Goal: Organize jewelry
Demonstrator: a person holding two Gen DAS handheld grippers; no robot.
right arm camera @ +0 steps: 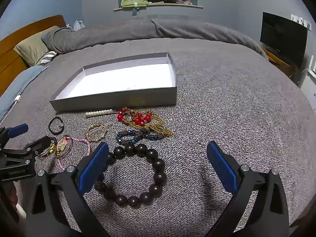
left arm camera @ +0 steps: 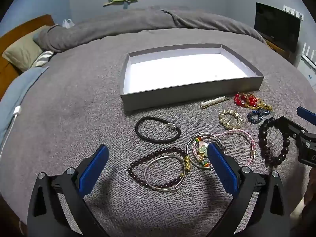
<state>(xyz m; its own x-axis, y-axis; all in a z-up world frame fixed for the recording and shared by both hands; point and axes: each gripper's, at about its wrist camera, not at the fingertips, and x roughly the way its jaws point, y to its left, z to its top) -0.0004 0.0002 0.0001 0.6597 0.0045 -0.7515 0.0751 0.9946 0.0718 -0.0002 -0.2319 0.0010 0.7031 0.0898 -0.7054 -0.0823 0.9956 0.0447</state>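
Note:
A shallow grey box [left arm camera: 189, 94] with a white floor lies on the bed; it also shows in the right wrist view [right arm camera: 118, 100]. Jewelry lies in front of it: a black cord bracelet [left arm camera: 158, 130], a small-bead bracelet with silver bangles [left arm camera: 164, 169], a pink cord bracelet [left arm camera: 237, 136], a pearl clip [left arm camera: 214, 101], red beads on gold chain [right arm camera: 142, 118], a blue bead bracelet [right arm camera: 136, 136], a gold bracelet [left arm camera: 230, 119]. My left gripper [left arm camera: 158, 158] is open above the small-bead bracelet. My right gripper [right arm camera: 158, 156] is open over a big dark-bead bracelet [right arm camera: 134, 174].
The bed has a grey textured cover [right arm camera: 237, 118], a rumpled duvet [left arm camera: 138, 23] and pillows [left arm camera: 23, 53] at the far side. A white cable [left arm camera: 16, 112] lies at the left edge. A dark screen [right arm camera: 284, 37] stands at the right.

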